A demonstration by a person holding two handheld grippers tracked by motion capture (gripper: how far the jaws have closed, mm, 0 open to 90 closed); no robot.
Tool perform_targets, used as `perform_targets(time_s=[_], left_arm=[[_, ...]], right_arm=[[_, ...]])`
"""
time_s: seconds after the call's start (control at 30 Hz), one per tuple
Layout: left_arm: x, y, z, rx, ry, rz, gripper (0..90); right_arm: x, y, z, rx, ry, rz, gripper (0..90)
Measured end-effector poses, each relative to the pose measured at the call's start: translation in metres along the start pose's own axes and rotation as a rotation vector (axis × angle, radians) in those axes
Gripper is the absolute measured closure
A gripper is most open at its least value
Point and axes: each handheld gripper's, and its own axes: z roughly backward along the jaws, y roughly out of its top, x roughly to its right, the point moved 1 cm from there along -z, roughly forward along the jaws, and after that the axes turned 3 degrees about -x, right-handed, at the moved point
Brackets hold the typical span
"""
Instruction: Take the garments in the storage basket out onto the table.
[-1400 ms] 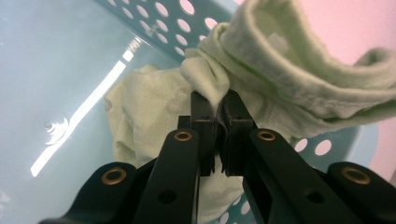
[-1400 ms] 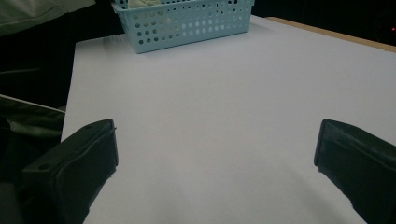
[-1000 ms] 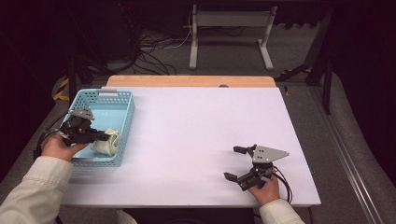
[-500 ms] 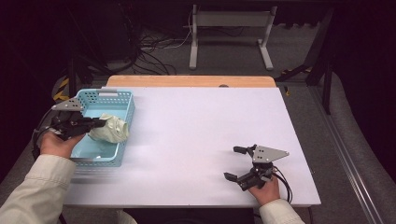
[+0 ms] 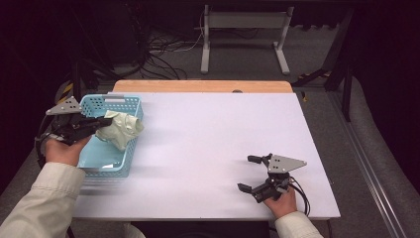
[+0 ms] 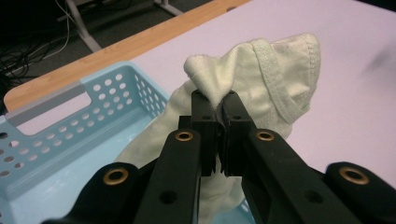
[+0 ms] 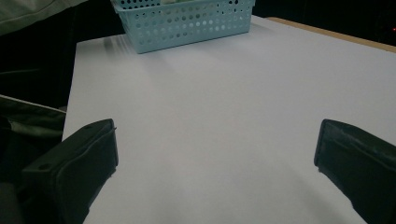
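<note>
Left gripper (image 5: 101,122): at 9 o'clock of the table, held above the basket, jaws clamped tight on a fold of the cloth; in the left gripper view (image 6: 215,105) the pinch sat at the jaw tips.
Cloth (image 5: 119,130): pale green, bunched, hanging from the left jaws over the basket's right wall; stitched hem (image 6: 275,88) seen in the left gripper view, not resolved from the high view.
Basket (image 5: 106,168): light blue, perforated plastic, at 9 o'clock on the table; a grey strip (image 6: 46,103) along its handle slot, writing on it not legible.
Table (image 5: 208,148): white top, wooden strip at the 12 o'clock edge.
Right gripper (image 5: 250,173): at 5 o'clock, resting low on the table, jaws spread wide with nothing between them; the right gripper view (image 7: 215,154) showed bare table between the tips and the basket (image 7: 187,23) at 12 o'clock.
Markings: no brand or legible writing found.
</note>
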Motion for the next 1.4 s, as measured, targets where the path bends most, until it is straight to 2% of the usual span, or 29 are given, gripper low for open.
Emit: perform_targets(time_s=[0.43, 0.63, 1.0, 1.2, 1.4], left_arm=[[0.010, 0.014, -0.003, 0.095, 0.022, 0.086, 86.8], [0.014, 0.020, -0.004, 0.147, 0.015, 0.106, 86.8], [0.026, 0.036, -0.011, 0.201, -0.010, 0.099, 86.8], [0.038, 0.049, -0.022, 0.223, -0.032, 0.087, 86.8], [0.048, 0.060, -0.033, 0.245, -0.044, 0.093, 86.8]], right_arm=[[0.000, 0.000, 0.000, 0.002, -0.002, 0.002, 0.2], [0.000, 0.000, 0.000, 0.002, -0.002, 0.003, 0.2], [0.000, 0.000, 0.001, 0.003, -0.001, 0.004, 0.2], [0.000, 0.000, 0.001, 0.004, 0.001, 0.004, 0.2], [0.000, 0.000, 0.001, 0.004, 0.003, 0.004, 0.2]])
